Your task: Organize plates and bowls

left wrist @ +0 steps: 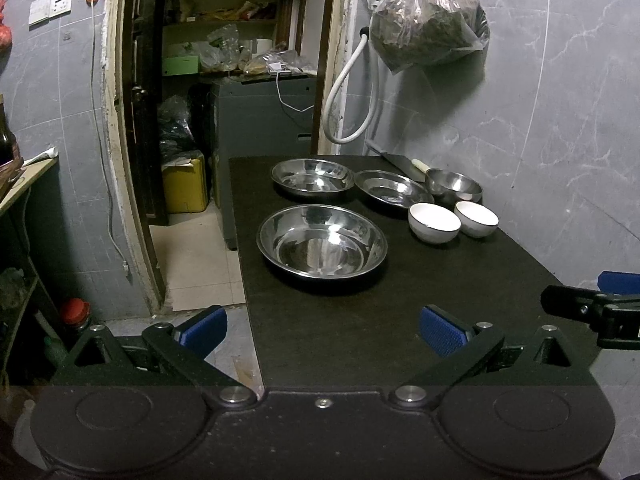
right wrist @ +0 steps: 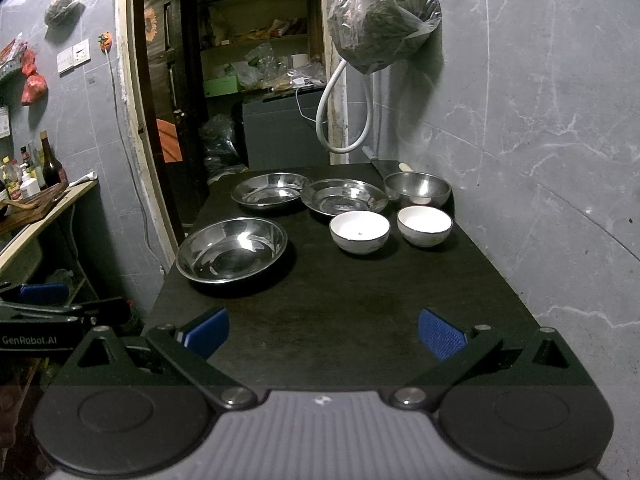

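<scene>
Left claw (right wrist: 44, 304) casing reads "GenRobot.AI", beside dark table (right wrist: 340, 300).

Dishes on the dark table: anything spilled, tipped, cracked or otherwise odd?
Nothing stands out. The three steel plates and the steel bowl sit upright and separate, as do the two white bowls; one has a tiny dark speck inside.
</scene>
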Tool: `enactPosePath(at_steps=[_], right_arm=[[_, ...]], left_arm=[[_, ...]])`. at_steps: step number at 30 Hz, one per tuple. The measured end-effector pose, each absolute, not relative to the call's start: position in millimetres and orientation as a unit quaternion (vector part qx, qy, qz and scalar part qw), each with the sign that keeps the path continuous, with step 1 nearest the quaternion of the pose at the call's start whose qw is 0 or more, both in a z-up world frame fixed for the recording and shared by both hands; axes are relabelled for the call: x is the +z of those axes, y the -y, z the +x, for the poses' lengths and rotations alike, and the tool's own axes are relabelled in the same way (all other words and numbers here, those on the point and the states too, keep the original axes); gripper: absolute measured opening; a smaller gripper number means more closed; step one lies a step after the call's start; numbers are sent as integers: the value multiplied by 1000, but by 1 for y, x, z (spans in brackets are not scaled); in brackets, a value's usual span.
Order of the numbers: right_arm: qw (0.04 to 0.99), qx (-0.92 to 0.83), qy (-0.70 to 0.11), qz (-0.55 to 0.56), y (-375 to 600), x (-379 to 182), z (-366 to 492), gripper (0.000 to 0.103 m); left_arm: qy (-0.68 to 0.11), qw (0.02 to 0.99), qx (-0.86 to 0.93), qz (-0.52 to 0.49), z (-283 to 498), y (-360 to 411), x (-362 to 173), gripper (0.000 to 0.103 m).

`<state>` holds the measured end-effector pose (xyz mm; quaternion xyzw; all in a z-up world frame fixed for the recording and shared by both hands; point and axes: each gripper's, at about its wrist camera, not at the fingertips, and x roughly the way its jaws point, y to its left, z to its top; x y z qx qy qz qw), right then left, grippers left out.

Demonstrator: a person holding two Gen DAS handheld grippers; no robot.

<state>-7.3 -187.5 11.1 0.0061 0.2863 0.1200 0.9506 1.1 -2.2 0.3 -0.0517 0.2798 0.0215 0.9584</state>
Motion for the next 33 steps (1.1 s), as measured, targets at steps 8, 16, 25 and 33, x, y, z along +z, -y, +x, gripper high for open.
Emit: enactPosePath(at_steps=[8,16,25,33], right_arm=[[950,119,-287,6,187,11,-7,103],[950,118,-289,8,194,9,-4,103],[950,118,-289,9,196,8,-3,103],[948,120,-295,9,199,5,4,103]], left_arm=[[-282,958,22,-52,0,3,-3,102],[-286,957,21,-50,9,3,-14,102],[-287,956,21,-49,9,3,-15,102],[-296,954,24,-47,14,3,-18,102]])
